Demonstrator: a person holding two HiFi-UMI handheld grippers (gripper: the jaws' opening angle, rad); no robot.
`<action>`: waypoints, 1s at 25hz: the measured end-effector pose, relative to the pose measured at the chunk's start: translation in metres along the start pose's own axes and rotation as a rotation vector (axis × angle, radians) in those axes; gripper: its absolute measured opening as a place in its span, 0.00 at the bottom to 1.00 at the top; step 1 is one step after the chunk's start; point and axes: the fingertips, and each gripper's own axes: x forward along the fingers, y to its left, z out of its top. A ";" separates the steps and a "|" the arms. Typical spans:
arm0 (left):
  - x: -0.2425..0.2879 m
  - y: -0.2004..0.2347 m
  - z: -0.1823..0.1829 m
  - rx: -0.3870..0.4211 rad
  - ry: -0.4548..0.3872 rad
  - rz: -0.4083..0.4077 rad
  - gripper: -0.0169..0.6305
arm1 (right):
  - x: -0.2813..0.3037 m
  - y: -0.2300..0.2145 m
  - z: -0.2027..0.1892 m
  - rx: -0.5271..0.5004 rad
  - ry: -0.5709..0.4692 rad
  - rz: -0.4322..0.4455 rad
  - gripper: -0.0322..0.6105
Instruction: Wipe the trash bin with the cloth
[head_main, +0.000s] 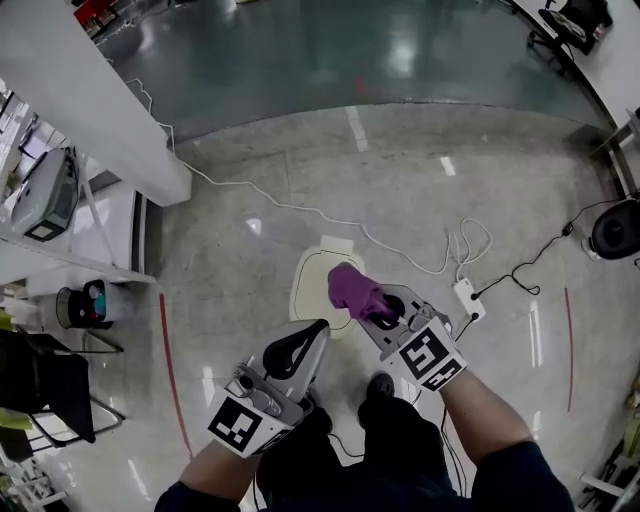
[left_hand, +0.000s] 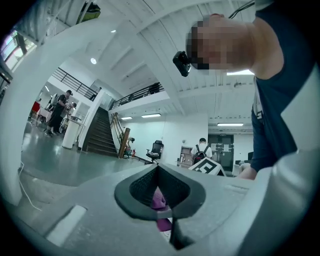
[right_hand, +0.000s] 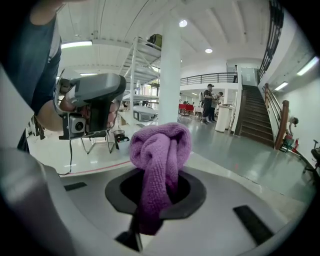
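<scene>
A purple cloth (head_main: 355, 291) is bunched between the jaws of my right gripper (head_main: 380, 313), which is shut on it. In the right gripper view the cloth (right_hand: 161, 155) bulges up out of the dark pads (right_hand: 192, 197). Directly below it in the head view stands the pale cream trash bin (head_main: 312, 283), seen from above, partly hidden by the cloth. My left gripper (head_main: 301, 343) hangs beside the bin on its near left, jaws together and holding nothing. Between its pads (left_hand: 180, 192) a sliver of the cloth (left_hand: 159, 200) shows beyond.
A white cable (head_main: 290, 207) snakes over the shiny floor to a power strip (head_main: 467, 296) right of the bin. A white beam (head_main: 85, 95) and shelving (head_main: 60, 225) stand at the left, with a black chair (head_main: 45, 395). A red floor line (head_main: 168, 365) runs near my left.
</scene>
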 end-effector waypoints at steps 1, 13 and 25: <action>-0.003 -0.007 0.016 0.002 0.003 0.000 0.02 | -0.011 0.004 0.015 0.001 -0.003 0.002 0.16; -0.047 -0.083 0.203 0.033 -0.034 0.010 0.02 | -0.139 0.056 0.163 0.062 -0.045 0.012 0.16; -0.093 -0.129 0.247 0.060 0.022 0.032 0.02 | -0.203 0.092 0.231 -0.020 -0.087 0.018 0.16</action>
